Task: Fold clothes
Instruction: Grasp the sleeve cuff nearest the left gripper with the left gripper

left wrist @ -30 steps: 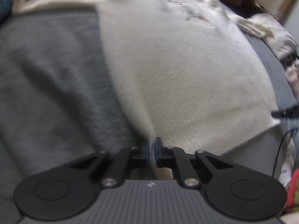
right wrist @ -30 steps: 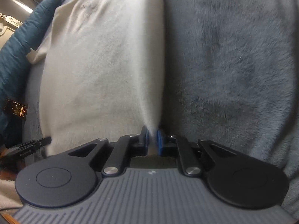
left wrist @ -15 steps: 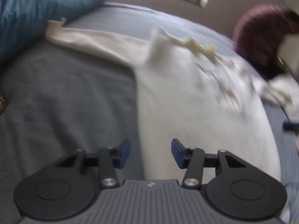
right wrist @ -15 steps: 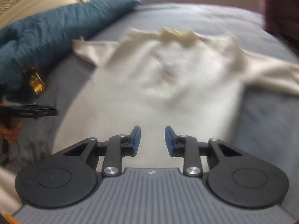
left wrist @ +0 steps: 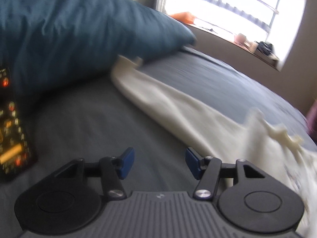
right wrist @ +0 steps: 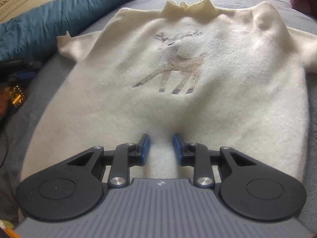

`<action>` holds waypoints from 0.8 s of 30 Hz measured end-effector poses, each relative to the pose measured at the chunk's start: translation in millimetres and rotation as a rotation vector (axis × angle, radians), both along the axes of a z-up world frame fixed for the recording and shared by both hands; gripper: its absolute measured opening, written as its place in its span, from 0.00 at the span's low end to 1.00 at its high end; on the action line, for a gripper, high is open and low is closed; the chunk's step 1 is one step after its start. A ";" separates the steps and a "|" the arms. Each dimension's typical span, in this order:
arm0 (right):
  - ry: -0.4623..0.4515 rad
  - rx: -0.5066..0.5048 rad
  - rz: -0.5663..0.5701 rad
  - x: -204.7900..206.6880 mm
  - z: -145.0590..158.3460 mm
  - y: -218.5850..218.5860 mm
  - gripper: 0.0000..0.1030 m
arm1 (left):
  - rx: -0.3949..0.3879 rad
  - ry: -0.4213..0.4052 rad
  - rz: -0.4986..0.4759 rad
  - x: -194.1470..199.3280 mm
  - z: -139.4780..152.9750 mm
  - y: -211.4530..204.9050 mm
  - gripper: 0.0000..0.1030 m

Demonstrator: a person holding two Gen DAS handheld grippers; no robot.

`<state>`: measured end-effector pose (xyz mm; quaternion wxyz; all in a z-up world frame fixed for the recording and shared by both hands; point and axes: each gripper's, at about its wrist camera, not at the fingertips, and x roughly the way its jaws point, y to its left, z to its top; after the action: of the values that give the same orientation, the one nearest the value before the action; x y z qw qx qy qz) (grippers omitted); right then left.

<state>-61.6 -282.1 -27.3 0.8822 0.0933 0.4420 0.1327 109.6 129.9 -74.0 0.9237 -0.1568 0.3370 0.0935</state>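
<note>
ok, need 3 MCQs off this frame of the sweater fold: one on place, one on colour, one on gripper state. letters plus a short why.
1. Where does the deer motif sit on the sweater?
A. on the chest below the collar
B. on a sleeve
C. along the hem

2. What colour is the pillow beside the sweater?
A. red
B. teal blue
C. yellow

3. What is between the right gripper fingers?
A. a pinched fold of the sweater
B. nothing gripped, only the sweater lying beneath
C. the pillow corner

Answers:
1 A: the deer is stitched mid-chest, under the ribbed collar.
2 B: the pillow is teal blue in both wrist views.
3 B: the blue pads stand apart over flat knit. The left gripper jaws are opening over the grey bedspread, nothing between them.
</note>
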 end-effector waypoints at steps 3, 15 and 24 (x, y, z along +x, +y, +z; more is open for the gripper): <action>0.000 0.011 -0.011 -0.4 0.6 0.4 0.25 | 0.017 -0.017 0.077 38.9 -5.3 21.9 0.57; 0.009 0.026 -0.021 2.8 -3.4 -1.5 0.26 | 0.096 0.055 0.305 176.0 -46.5 91.1 0.57; 0.010 0.058 -0.041 2.4 -6.8 -4.5 0.27 | 0.258 0.063 0.245 205.5 -35.7 86.6 0.13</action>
<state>-59.2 -286.6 -34.1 0.8795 0.1286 0.4402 0.1270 315.2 216.5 -109.7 0.9069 -0.0736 0.3293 0.2525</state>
